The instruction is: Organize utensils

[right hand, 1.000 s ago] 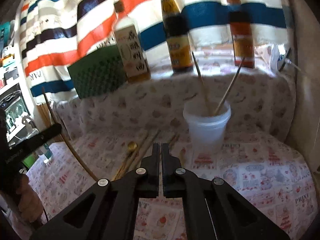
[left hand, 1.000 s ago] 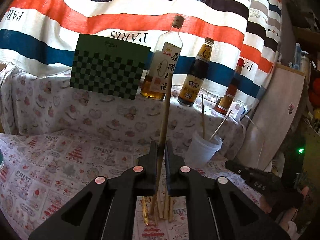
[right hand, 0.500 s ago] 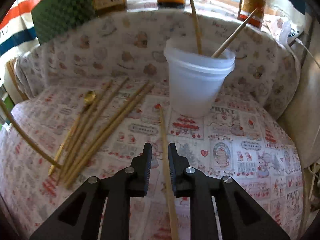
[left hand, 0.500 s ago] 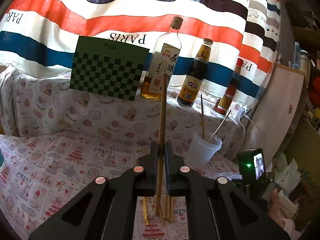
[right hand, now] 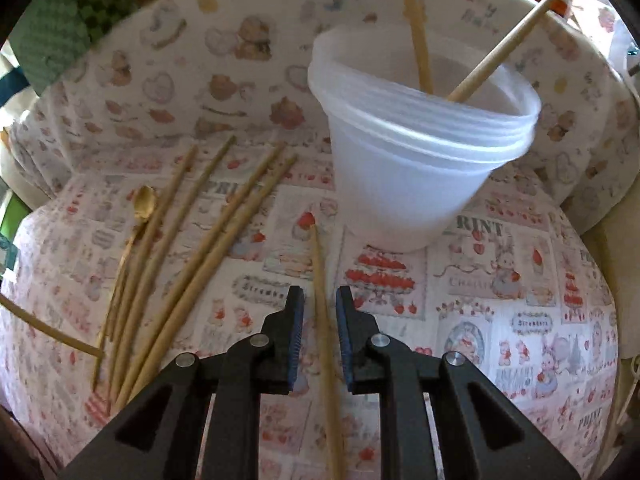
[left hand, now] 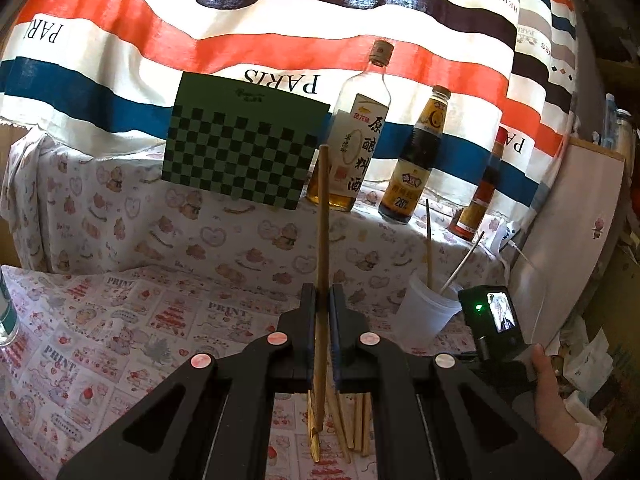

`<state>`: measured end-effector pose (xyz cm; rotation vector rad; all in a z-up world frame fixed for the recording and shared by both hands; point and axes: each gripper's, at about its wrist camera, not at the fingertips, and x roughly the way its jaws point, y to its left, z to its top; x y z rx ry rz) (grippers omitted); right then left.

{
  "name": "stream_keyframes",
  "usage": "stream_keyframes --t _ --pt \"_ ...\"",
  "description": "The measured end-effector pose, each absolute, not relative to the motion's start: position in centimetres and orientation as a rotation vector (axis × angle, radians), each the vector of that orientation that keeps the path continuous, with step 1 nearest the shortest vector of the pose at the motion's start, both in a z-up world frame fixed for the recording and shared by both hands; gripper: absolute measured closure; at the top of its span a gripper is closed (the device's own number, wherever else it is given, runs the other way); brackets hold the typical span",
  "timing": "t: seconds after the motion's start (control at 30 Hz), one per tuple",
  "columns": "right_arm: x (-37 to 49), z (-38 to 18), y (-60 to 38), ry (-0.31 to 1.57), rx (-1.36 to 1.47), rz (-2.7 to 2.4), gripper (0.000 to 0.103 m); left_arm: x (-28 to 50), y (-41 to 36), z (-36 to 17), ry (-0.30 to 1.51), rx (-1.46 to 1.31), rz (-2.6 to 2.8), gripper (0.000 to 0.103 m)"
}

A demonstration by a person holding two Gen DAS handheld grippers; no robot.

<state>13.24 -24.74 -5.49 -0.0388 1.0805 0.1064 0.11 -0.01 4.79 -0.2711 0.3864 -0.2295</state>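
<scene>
My left gripper is shut on a wooden chopstick and holds it upright above the table; several chopsticks lie below it. My right gripper is open and low over the table, its jaws on either side of a single chopstick that lies on the cloth. A white plastic cup stands just beyond, with two chopsticks in it; it also shows in the left wrist view. Several chopsticks and a small golden spoon lie to the left.
Three bottles and a green checkered board stand on a raised ledge at the back, before a striped cloth. The right gripper's camera and the hand show at right in the left wrist view. A pale board leans at right.
My right gripper has dropped toward the table, opened wider, and now straddles the single chopstick near the cup. My left gripper still holds its chopstick upright, barely moved.
</scene>
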Motion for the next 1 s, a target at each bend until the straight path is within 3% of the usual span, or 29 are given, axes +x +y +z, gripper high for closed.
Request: stream_keyframes --t 0.1,0.2,0.33,0.67,1.0 --pt "13.3 -5.6 -23.9 1.075 -0.087 0.100 0.085 0.2 -0.3 4.7 0.392 -0.261 -0.229 0.098" --pt "13.4 -5.5 -23.6 1.085 -0.082 0.106 0.096 -0.1 -0.8 4.8 0.381 -0.229 -0.220 0.098" --pt "12.6 -4.0 -23.9 1.014 -0.040 0.139 0.096 -0.4 -1.3 4.9 0.365 -0.202 -0.215 0.098" --pt "4.5 8.4 -24.9 0.636 -0.007 0.217 0.097 -1.1 -3.6 7.2 0.335 -0.175 -0.231 0.097" --pt "3.4 15.5 -26.2 0.443 -0.035 0.153 0.096 3.1 -7.8 13.6 0.290 -0.230 -0.371 0.097"
